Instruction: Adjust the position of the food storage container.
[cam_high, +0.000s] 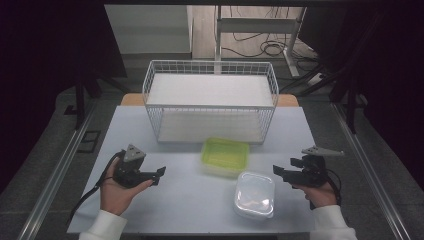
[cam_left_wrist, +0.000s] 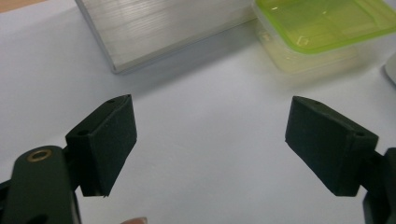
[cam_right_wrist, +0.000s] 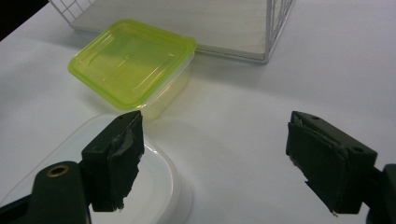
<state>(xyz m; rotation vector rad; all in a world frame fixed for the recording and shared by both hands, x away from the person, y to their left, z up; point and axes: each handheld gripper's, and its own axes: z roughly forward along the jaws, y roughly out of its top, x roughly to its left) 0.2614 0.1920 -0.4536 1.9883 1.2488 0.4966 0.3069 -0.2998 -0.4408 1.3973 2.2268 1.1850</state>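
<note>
Containers: green-lidded box (cam_high: 225, 156), clear box (cam_high: 254, 194), apparently between gaping grippers.

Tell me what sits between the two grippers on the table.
In the high view, the clear-lidded box lies between the left gripper and the right gripper, nearer the right. The green-lidded box sits just behind that line.

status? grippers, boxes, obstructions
Left gripper open, empty. Right gripper open, empty. Green-lidded box and clear-lidded box untouched before wire rack. Nothing between.
</note>
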